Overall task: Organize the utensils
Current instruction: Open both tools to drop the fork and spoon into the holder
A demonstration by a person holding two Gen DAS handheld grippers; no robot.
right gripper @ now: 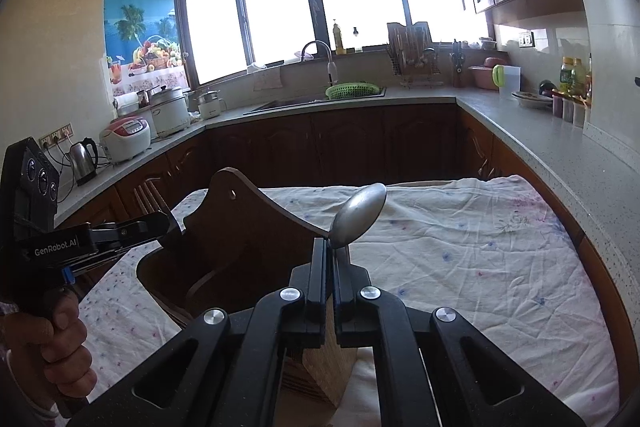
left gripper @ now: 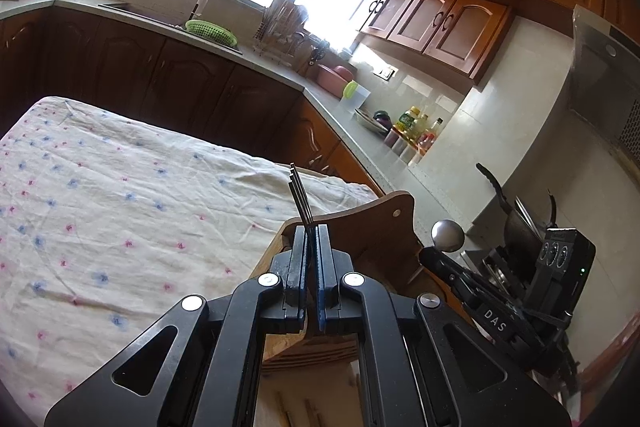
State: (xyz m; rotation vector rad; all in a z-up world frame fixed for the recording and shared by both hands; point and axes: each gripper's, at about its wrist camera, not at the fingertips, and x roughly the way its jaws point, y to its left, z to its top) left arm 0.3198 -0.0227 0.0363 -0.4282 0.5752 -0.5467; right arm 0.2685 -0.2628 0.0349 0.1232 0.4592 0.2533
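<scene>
Left tongs (left gripper: 312,239) pinching fork (left gripper: 299,197), right tongs (right gripper: 330,255) pinching spoon (right gripper: 359,215)

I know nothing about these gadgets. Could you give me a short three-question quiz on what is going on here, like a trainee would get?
1. True or false: the left tongs are shut on a fork.
2. What do the right tongs hold? A) a knife B) a spoon C) chopsticks
3. Fill in: the wooden utensil holder stands on a table under a flower-printed ____.

Key: 1 true; 2 B; 3 cloth.
</scene>
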